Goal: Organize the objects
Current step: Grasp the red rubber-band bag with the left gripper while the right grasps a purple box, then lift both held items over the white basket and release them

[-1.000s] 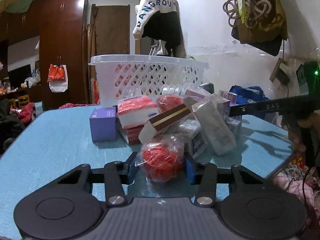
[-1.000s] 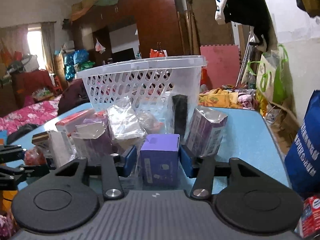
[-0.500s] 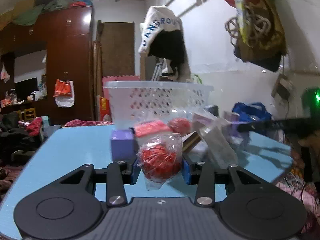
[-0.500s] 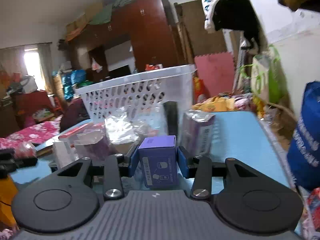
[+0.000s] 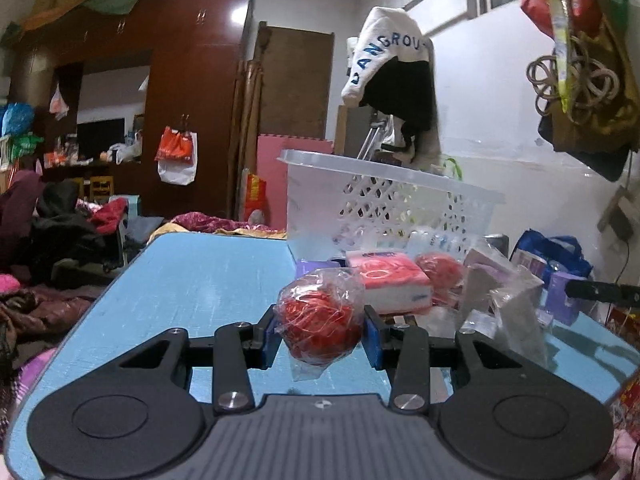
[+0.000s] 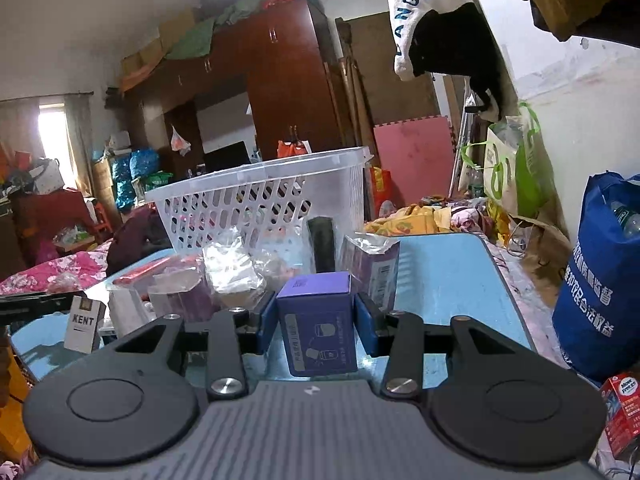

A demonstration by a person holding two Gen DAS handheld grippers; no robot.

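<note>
Left claw [image 5: 320, 330] closed on red bag [image 5: 320, 320], held above blue tabletop [image 5: 192, 280]. Right claw [image 6: 316, 322] clamped on purple box [image 6: 318, 328], lifted clear of tabletop. White basket [image 6: 260, 196] behind piled packets [image 6: 232, 268]; contents hard to make out through slots. Pink tissue pack [image 5: 388, 280] beside basket.

We hold a bagged ball [image 5: 320, 318] between the left gripper's [image 5: 320, 330] fingers above the table [image 5: 200, 276], a small box [image 6: 318, 320] between the right gripper's [image 6: 316, 322] fingers, packets [image 6: 232, 268] heaped before the basket [image 6: 260, 196], the basket behind on the table
</note>
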